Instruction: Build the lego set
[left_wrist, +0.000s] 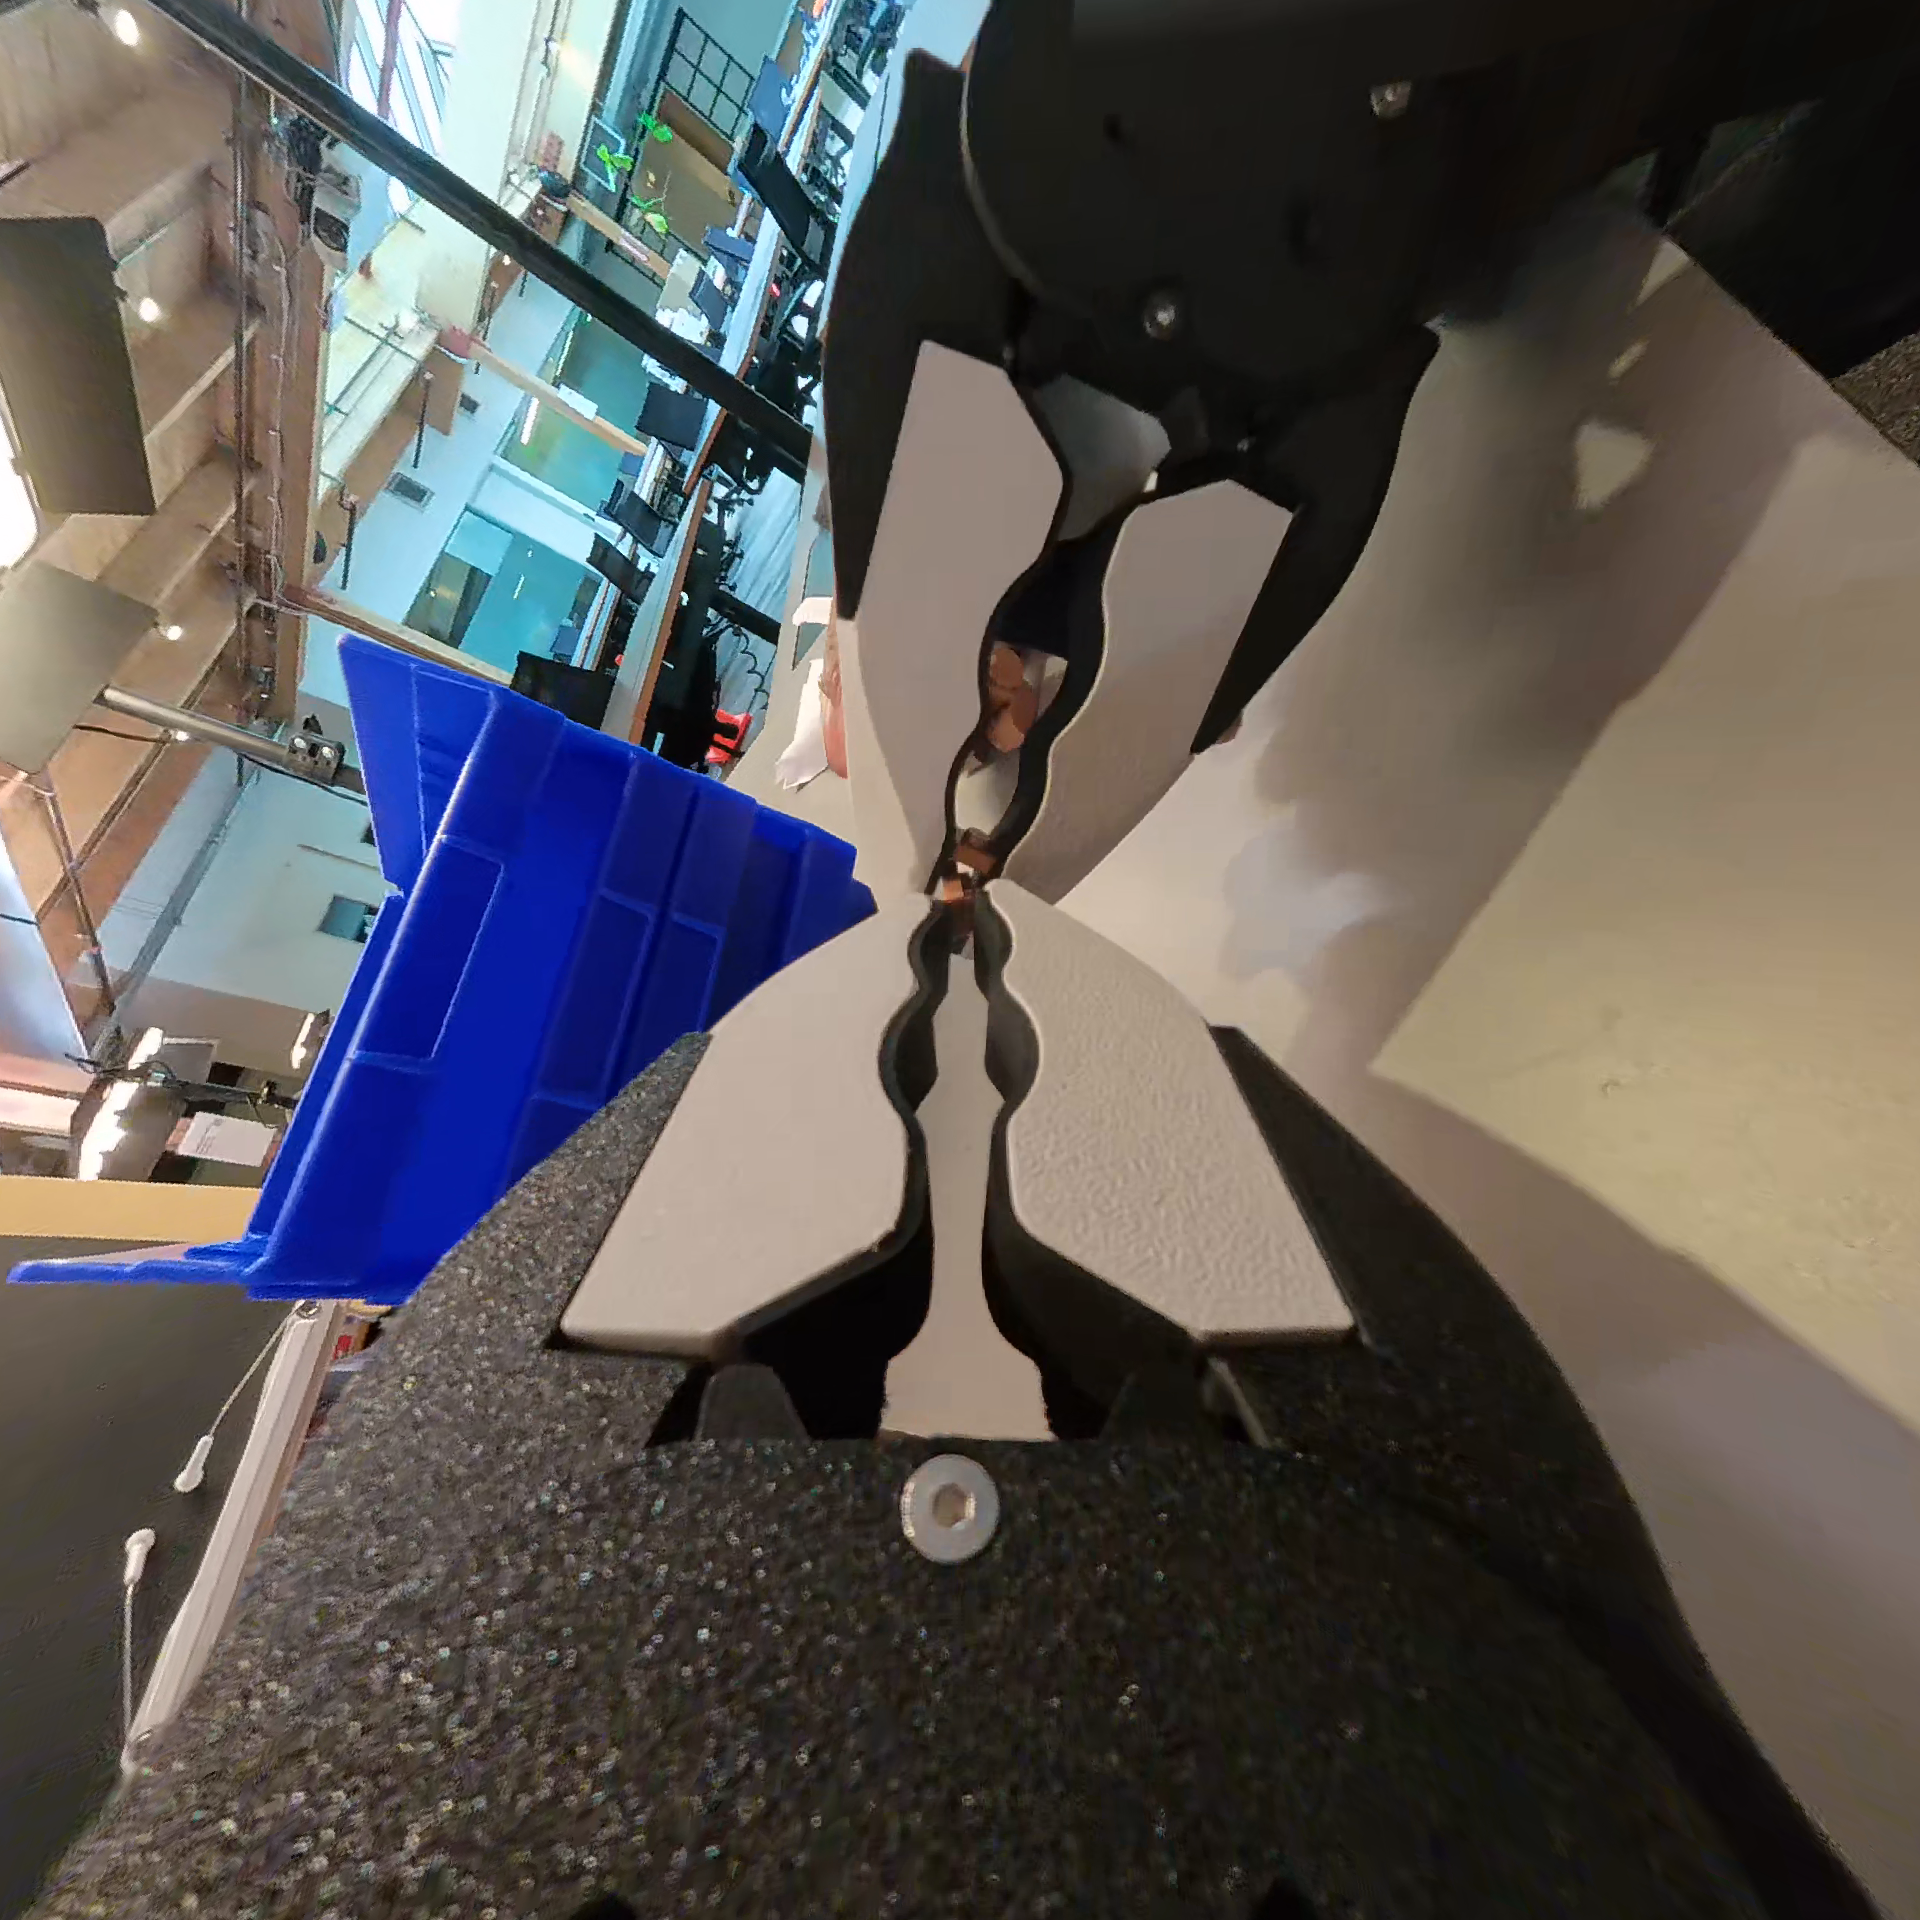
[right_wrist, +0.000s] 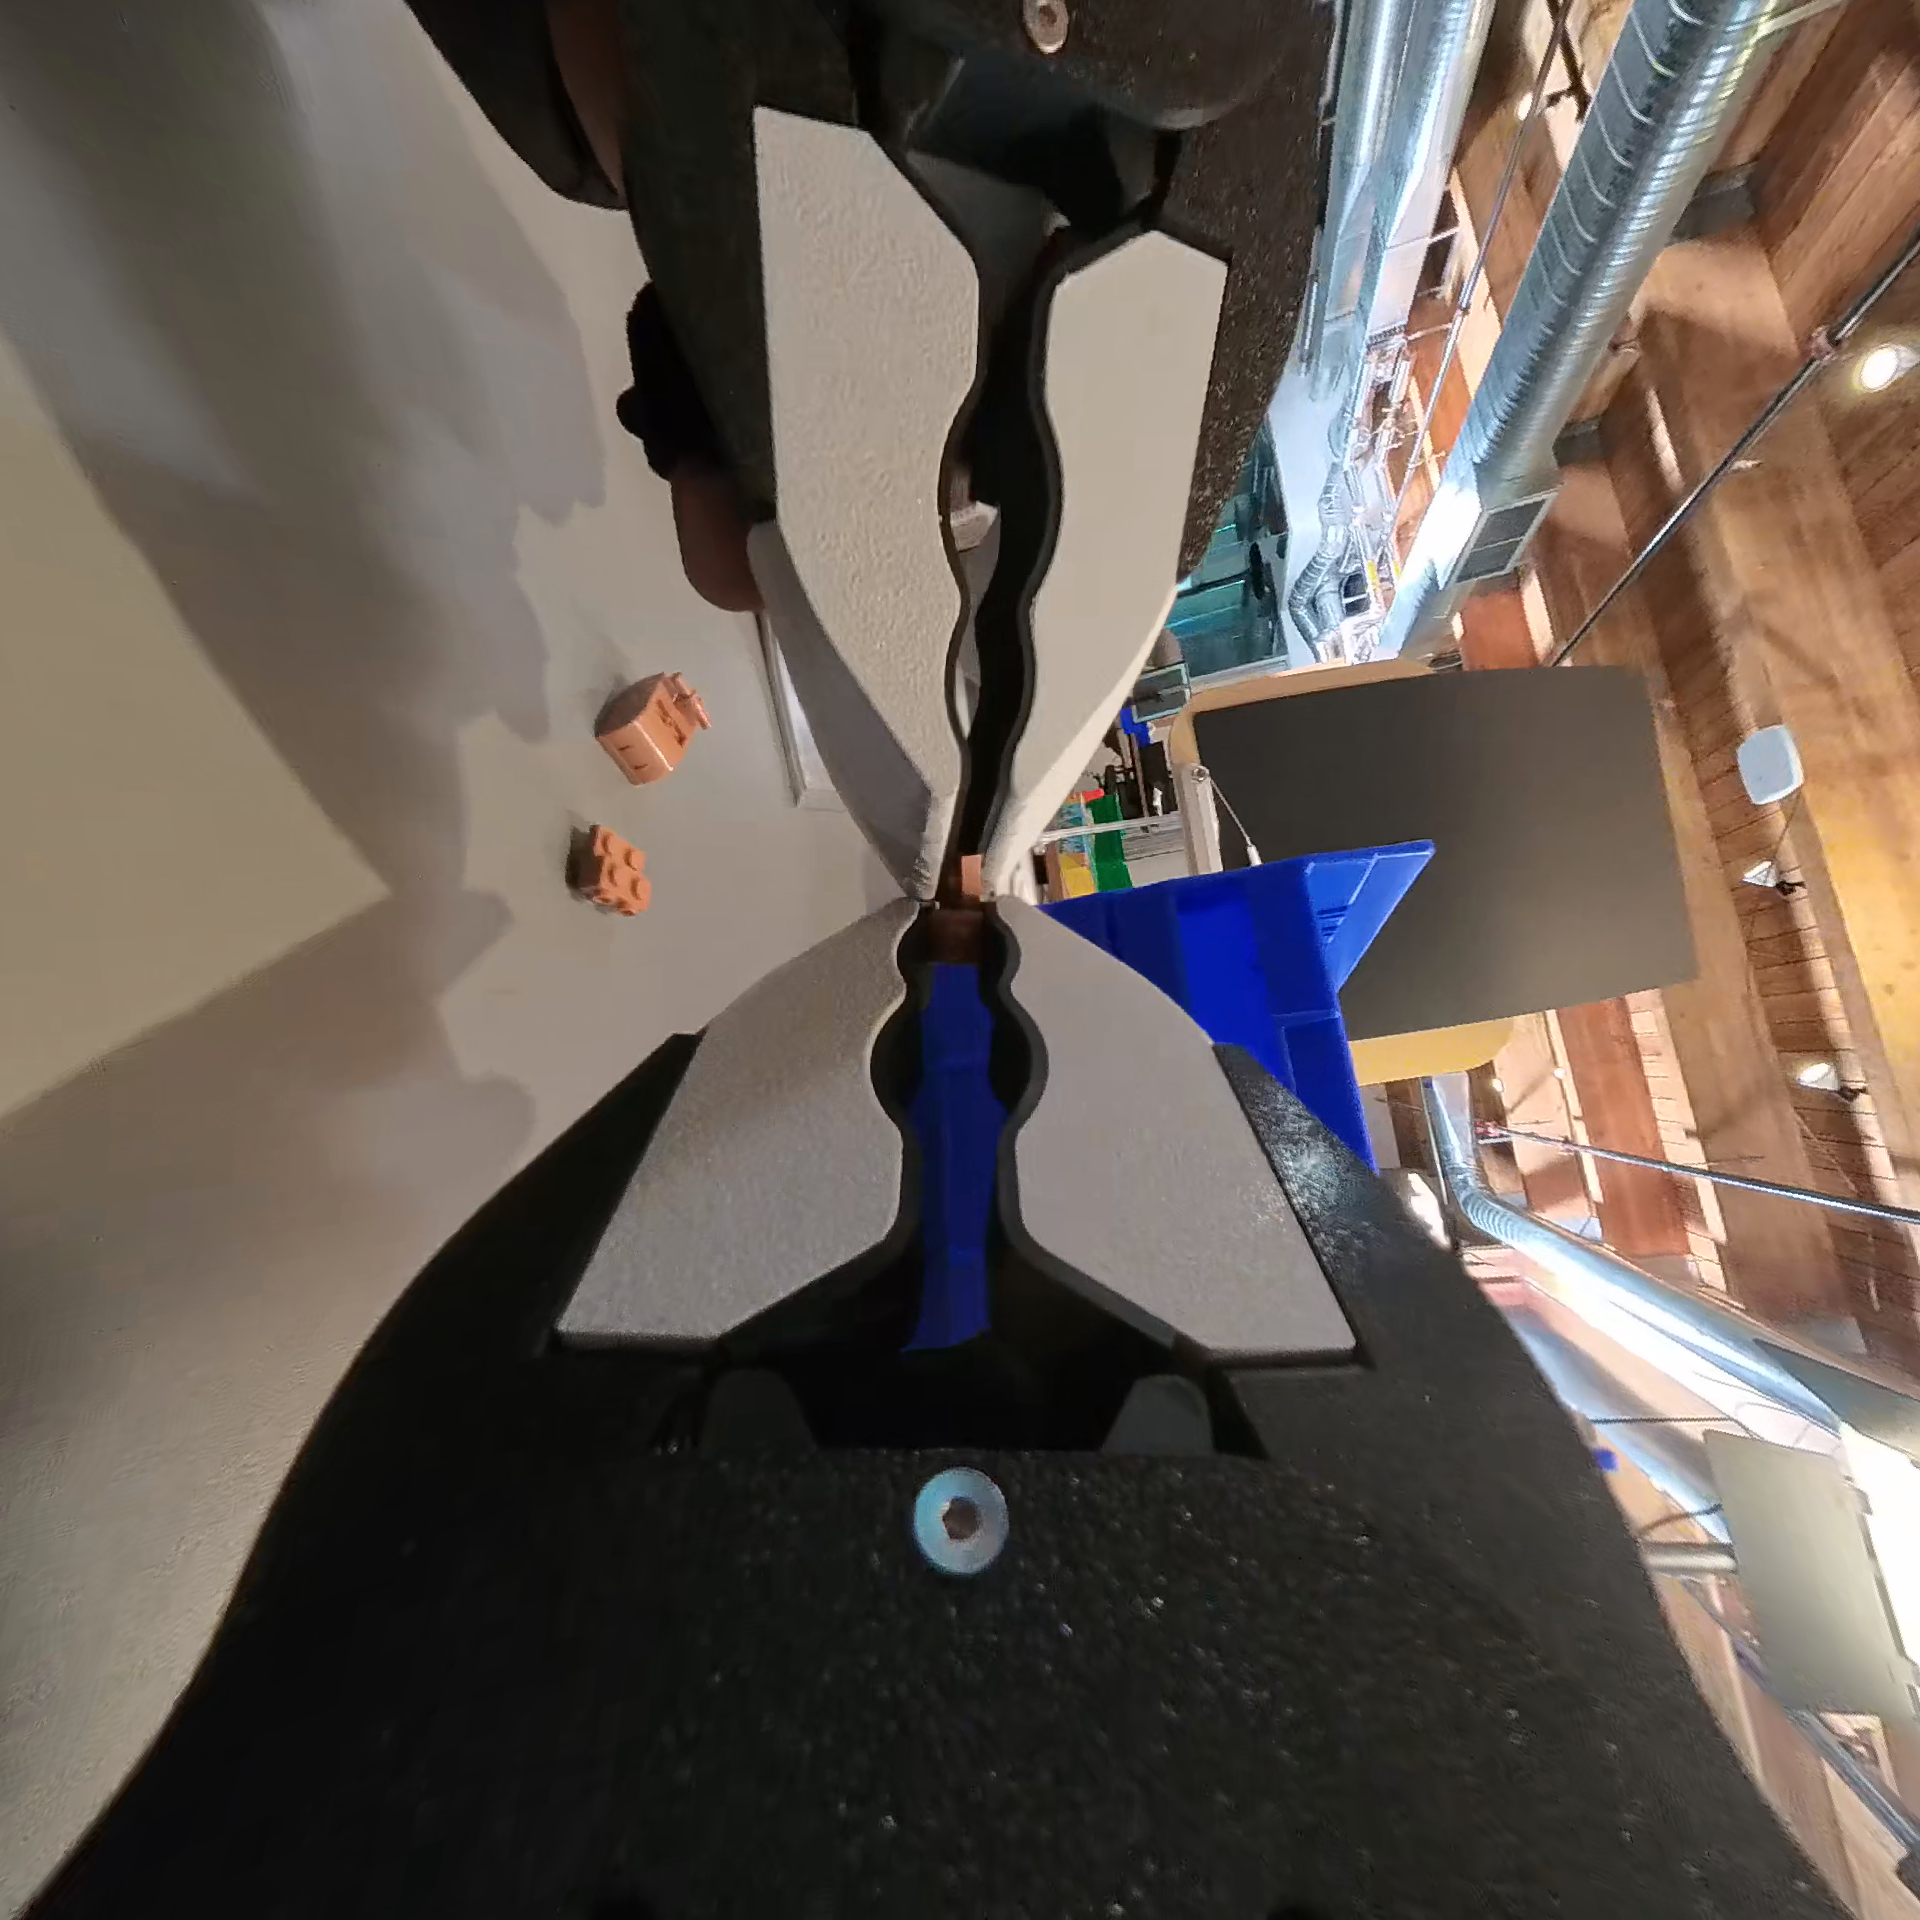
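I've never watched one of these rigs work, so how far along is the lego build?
Early, by the look of it. Done: nothing finished shows. In hand: the left gripper and right gripper meet tip to tip, each pinching a small brown piece, apparently pressing the two together. Left: two more brown pieces, a blocky one and a studded one, lie loose on the white table near the blue bin.

The small copper-brown plastic pieces (left_wrist: 961, 894) pinched where the two hand-held grippers' tips meet are mostly hidden by grey fingers (left_wrist: 790, 1132), so their shape cannot be told. The blue plastic storage bin (left_wrist: 540, 997) is partly covered.
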